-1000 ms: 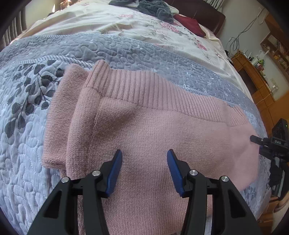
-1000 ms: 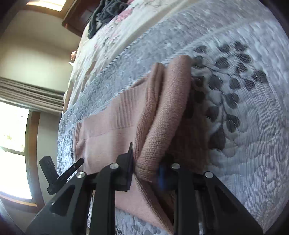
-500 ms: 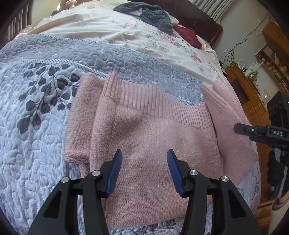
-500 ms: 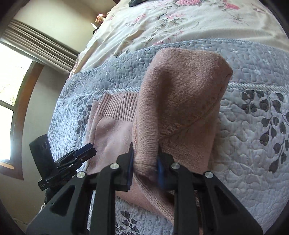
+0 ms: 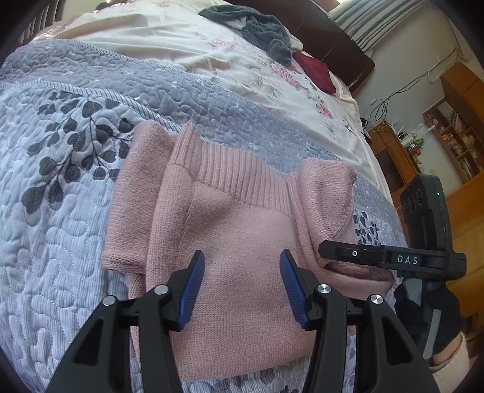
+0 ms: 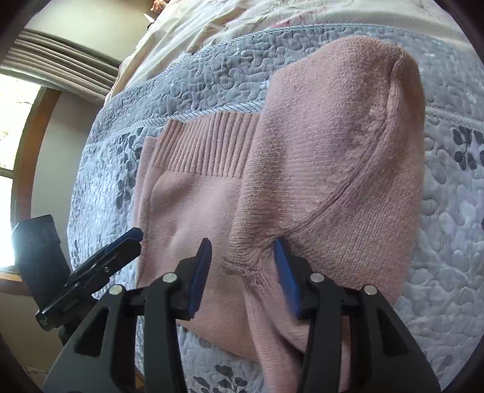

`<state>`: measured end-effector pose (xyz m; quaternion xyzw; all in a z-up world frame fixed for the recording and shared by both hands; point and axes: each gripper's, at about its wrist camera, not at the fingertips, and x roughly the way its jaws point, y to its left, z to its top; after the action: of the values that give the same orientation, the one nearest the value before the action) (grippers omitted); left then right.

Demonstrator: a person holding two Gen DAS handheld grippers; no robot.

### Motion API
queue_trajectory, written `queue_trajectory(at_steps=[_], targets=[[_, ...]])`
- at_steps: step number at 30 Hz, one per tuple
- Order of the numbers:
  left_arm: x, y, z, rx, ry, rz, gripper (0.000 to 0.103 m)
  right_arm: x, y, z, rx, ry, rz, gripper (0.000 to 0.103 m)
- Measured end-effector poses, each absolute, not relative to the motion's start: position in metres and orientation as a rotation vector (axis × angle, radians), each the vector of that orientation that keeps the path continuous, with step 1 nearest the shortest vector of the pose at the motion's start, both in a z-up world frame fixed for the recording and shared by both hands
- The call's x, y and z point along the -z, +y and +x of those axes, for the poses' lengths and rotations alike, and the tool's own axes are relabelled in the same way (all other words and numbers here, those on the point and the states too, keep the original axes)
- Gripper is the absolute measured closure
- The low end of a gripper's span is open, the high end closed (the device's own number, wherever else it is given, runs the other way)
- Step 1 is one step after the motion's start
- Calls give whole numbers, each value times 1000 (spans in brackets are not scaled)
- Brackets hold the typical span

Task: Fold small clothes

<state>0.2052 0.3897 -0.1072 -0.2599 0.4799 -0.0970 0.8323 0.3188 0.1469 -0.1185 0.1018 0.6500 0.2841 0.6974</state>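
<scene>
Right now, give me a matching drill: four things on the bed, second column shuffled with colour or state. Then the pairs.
Things:
1. sweater
2. left tongs
3. grey clothes
4. quilt

Colour or state:
A. heaped at the far end of the bed
B. open, over the pink knit
C. pale with dark leaf print
D. pink, both sides folded inward

Pairs: 1-D, 2-B, 3-A, 4-C

Matt knit sweater (image 5: 242,241) (ribbed hem) on stitched quilt (image 5: 60,241)
</scene>
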Motion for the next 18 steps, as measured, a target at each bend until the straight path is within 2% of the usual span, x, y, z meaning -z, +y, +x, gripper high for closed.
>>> queue_trajectory(at_steps=[5,10,18], targets=[[108,377,217,269,1022,-681,49,97,116,320,-667,1448,396,58],[112,340,238,354,1056,-723,42,65,55,316,-584,1341,394,58],[145,293,277,363,1172,-748,40,97,-40,285,-480,1329,475,58]])
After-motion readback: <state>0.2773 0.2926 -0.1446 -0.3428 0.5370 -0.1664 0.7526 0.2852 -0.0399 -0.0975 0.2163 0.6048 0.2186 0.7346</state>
